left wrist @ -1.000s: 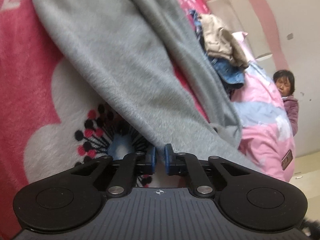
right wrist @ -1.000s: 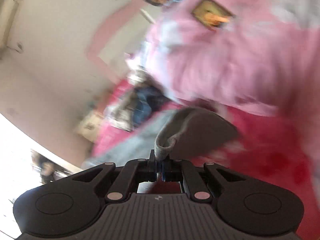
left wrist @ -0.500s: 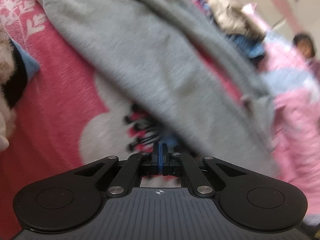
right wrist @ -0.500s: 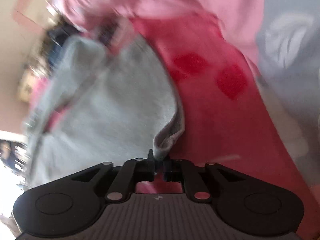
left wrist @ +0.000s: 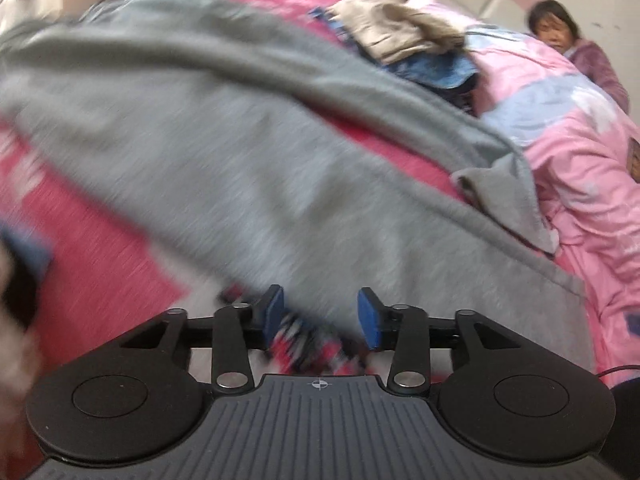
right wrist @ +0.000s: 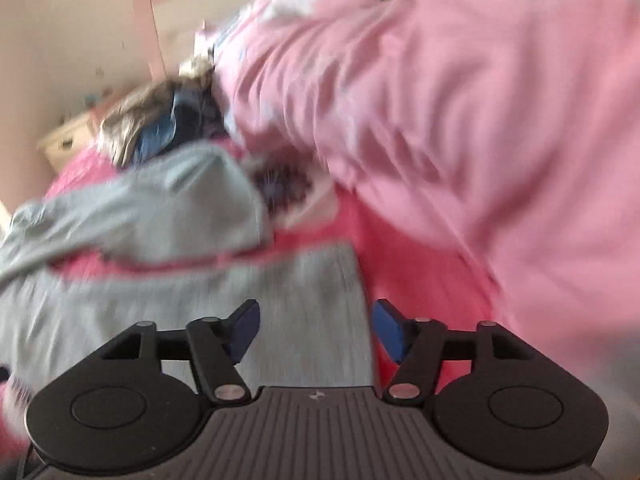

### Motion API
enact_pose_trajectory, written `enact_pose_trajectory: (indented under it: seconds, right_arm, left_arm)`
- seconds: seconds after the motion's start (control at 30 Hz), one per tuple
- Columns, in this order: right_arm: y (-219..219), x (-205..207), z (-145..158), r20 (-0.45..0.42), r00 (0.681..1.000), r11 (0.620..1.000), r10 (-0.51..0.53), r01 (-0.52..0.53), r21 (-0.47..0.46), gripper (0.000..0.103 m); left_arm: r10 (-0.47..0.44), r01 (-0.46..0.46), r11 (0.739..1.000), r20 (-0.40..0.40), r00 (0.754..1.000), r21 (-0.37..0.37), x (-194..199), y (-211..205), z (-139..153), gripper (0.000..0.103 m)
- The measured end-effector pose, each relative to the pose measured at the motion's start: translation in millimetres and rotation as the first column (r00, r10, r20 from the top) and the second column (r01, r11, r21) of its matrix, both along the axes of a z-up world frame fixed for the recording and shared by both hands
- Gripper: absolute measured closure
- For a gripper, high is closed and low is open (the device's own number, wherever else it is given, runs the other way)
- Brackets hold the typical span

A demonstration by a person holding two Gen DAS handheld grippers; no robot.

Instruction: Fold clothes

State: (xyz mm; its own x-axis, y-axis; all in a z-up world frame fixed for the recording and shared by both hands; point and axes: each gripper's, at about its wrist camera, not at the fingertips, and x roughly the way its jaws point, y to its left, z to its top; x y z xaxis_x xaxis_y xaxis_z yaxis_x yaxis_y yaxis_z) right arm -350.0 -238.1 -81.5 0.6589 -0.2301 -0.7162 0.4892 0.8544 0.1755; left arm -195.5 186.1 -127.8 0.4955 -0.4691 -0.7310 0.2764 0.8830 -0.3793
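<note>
A grey garment [left wrist: 248, 168] lies spread across a red floral blanket [left wrist: 100, 256] on the bed. In the left wrist view my left gripper [left wrist: 320, 316] hovers over the garment's near edge, its jaws opening, and the blue pads [left wrist: 370, 320] press on nothing. The right wrist view shows the same grey garment [right wrist: 200, 292] folded over itself, a strip of red showing between the layers. My right gripper [right wrist: 316, 330] is over its right edge with jaws opening wide; the cloth lies under them, not pinched.
A pile of beige and blue clothes [left wrist: 404, 44] sits at the far side of the bed. A bulky pink quilt [right wrist: 460, 120] rises on the right. A person [left wrist: 560, 36] stands beyond the quilt. A pale dresser [right wrist: 68, 140] stands by the wall.
The right gripper let go of the grey hem it pinched and sank toward the bed. The left gripper went from shut to apart. Both views rolled, and the garment now lies folded.
</note>
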Motion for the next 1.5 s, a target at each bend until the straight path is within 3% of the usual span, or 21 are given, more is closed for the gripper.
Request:
enact_pose_trajectory:
  seconds: [0.23, 0.3, 0.33, 0.4, 0.5, 0.57, 0.7, 0.83, 0.93, 1.0, 1.07, 1.1, 1.13, 1.2, 1.27, 1.33, 1.4, 1.43, 1.5]
  right_arm:
    - [-56, 53, -64, 0.034, 0.975, 0.96, -0.22, 0.21, 0.184, 0.04]
    - [-65, 53, -77, 0.035, 0.971, 0.93, -0.235, 0.215, 0.299, 0.056]
    - [-67, 53, -82, 0.033, 0.971, 0.922, -0.238, 0.214, 0.324, 0.074]
    - [-64, 50, -82, 0.028, 0.974, 0.934, -0.223, 0.206, 0.293, 0.089]
    - [-51, 33, -64, 0.094, 0.969, 0.96, -0.23, 0.21, 0.186, 0.09]
    - [-47, 32, -64, 0.091, 0.967, 0.966, -0.239, 0.228, 0.118, 0.09]
    - [-46, 41, -82, 0.029, 0.968, 0.968, -0.25, 0.25, -0.014, 0.077]
    - [-33, 21, -55, 0.159, 0.952, 0.96, -0.261, 0.274, -0.061, 0.072]
    - [-5, 19, -41, 0.161, 0.983, 0.985, -0.083, 0.106, -0.136, 0.071]
    - [8, 23, -45, 0.108, 0.993, 0.986, 0.05, -0.032, -0.166, 0.071]
    - [4, 31, -65, -0.004, 0.997, 0.99, 0.08, -0.08, -0.119, 0.071]
    - [0, 34, -70, -0.037, 0.997, 0.992, 0.075, -0.078, -0.096, 0.079]
    - [-5, 33, -70, -0.043, 0.998, 0.996, 0.039, -0.042, -0.075, 0.085]
    - [-11, 34, -64, -0.038, 0.999, 0.998, -0.005, 0.002, -0.06, 0.081]
    - [8, 41, -37, 0.03, 0.998, 0.989, 0.057, -0.053, -0.141, 0.08]
    - [34, 56, -16, 0.075, 0.978, 0.967, 0.195, -0.179, -0.18, 0.079]
    - [66, 80, -6, 0.086, 0.922, 0.916, 0.378, -0.358, -0.183, 0.073]
    - [87, 92, -5, 0.081, 0.873, 0.869, 0.481, -0.462, -0.176, 0.064]
    - [128, 113, -5, 0.071, 0.743, 0.744, 0.665, -0.65, -0.158, 0.061]
  left_arm:
    - [0.052, -0.052, 0.999, 0.061, 0.997, 0.006, 25, -31, -10, 0.054]
    - [0.055, -0.056, 0.998, 0.049, 0.997, 0.011, 30, -31, -15, 0.054]
    - [0.057, -0.058, 0.998, 0.04, 0.998, 0.015, 32, -31, -18, 0.054]
    - [0.06, -0.061, 0.998, 0.024, 0.998, 0.022, 36, -31, -25, 0.054]
    - [0.05, -0.051, 0.998, 0.029, 0.998, 0.035, 35, -31, -28, 0.054]
    - [0.034, -0.037, 0.998, 0.045, 0.998, 0.059, 34, -34, -29, 0.054]
    - [0.013, -0.019, 0.995, 0.067, 0.998, 0.096, 32, -40, -31, 0.054]
    - [0.009, -0.016, 0.993, 0.065, 0.998, 0.12, 34, -40, -25, 0.053]
    - [0.048, -0.059, 0.99, 0.088, 0.995, 0.126, 35, -35, -16, 0.051]
    - [0.084, -0.096, 0.987, 0.099, 0.992, 0.129, 37, -28, -13, 0.047]
    - [0.129, -0.14, 0.981, 0.083, 0.988, 0.138, 42, -20, -18, 0.043]
    - [0.149, -0.157, 0.98, 0.067, 0.987, 0.125, 42, -13, -21, 0.043]
    - [0.169, -0.173, 0.979, 0.051, 0.984, 0.109, 42, -6, -23, 0.044]
    - [0.188, -0.191, 0.978, 0.033, 0.982, 0.087, 38, 8, -23, 0.044]
    - [0.175, -0.177, 0.98, 0.025, 0.984, 0.089, 29, 17, -16, 0.043]
    - [0.152, -0.152, 0.983, 0.006, 0.988, 0.106, 18, 25, -11, 0.042]
    - [0.143, -0.141, 0.982, -0.01, 0.99, 0.127, 9, 33, -9, 0.042]
    - [0.151, -0.149, 0.979, -0.006, 0.988, 0.137, 6, 36, -10, 0.042]
    - [0.198, -0.198, 0.968, 0.01, 0.98, 0.153, 6, 44, -12, 0.042]
